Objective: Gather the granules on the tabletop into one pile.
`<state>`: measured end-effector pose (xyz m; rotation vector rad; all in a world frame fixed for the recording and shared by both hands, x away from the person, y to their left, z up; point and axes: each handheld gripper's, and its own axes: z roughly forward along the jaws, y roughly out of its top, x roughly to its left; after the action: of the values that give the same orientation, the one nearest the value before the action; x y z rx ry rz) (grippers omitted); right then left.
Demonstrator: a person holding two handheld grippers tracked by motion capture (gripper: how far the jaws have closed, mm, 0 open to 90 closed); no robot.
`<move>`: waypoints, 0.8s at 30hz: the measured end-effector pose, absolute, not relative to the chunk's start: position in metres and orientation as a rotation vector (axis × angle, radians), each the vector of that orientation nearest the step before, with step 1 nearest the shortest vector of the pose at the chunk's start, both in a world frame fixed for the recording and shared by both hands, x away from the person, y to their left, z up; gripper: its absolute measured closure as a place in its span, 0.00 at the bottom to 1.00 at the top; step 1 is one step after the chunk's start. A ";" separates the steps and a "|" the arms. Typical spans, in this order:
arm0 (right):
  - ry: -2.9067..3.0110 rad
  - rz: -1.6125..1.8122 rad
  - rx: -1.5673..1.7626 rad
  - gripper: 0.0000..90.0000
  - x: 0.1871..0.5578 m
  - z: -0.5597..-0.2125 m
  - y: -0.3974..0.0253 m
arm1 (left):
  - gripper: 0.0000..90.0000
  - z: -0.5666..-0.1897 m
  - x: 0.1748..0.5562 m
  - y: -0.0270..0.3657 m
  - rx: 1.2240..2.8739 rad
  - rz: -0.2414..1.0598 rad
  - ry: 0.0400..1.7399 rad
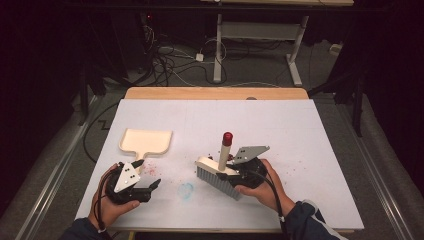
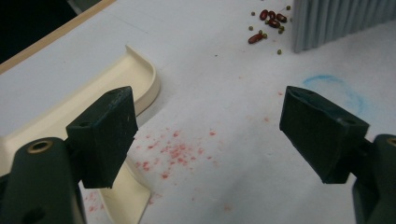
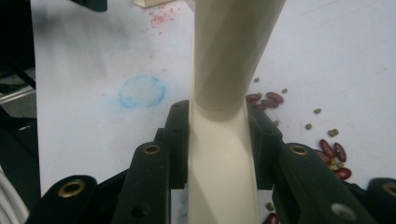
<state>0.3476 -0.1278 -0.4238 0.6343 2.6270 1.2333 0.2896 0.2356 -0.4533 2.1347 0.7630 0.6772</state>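
A cream dustpan (image 1: 146,141) lies flat at the left, its short handle toward me. My left gripper (image 1: 147,173) hovers open just in front of that handle. In the left gripper view the left gripper (image 2: 208,126) has nothing between its jaws and the dustpan's rim (image 2: 140,77) is beside the left jaw. My right gripper (image 1: 240,169) is shut on a brush (image 1: 220,175) with grey bristles and an upright cream handle capped in red. The right gripper (image 3: 218,140) clamps the foot of that handle (image 3: 229,56). Red and green beans (image 3: 327,149) lie scattered beside the brush.
A blue chalk ring (image 1: 186,190) and red smudges (image 2: 175,151) mark the white sheet between my grippers. The table's wooden far edge (image 1: 215,93) borders dark floor with cables and desk legs. More beans (image 2: 268,23) lie by the bristles (image 2: 336,21).
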 end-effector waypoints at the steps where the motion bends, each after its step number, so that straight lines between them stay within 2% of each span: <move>1: 2.620 1.239 0.635 0.75 0.349 -0.423 -0.129 | 0.20 -0.454 0.290 0.235 2.139 0.676 0.760; 6: 2.618 1.292 0.552 0.75 0.346 -0.411 -0.138 | 0.20 -0.454 0.290 0.235 2.143 0.672 0.761; 11: 2.685 1.296 0.316 0.75 0.328 -0.401 -0.151 | 0.20 -0.454 0.289 0.236 2.140 0.674 0.763; 17: 2.793 1.228 0.061 0.75 0.310 -0.408 -0.168 | 0.20 -0.454 0.289 0.235 2.142 0.672 0.758; 24: 2.805 1.254 0.045 0.75 0.323 -0.420 -0.180 | 0.20 -0.453 0.289 0.233 2.151 0.671 0.744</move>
<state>0.3233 -0.1803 -0.4196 0.0448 2.8049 1.2539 0.2895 0.2334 -0.4533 2.1513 0.7444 0.6708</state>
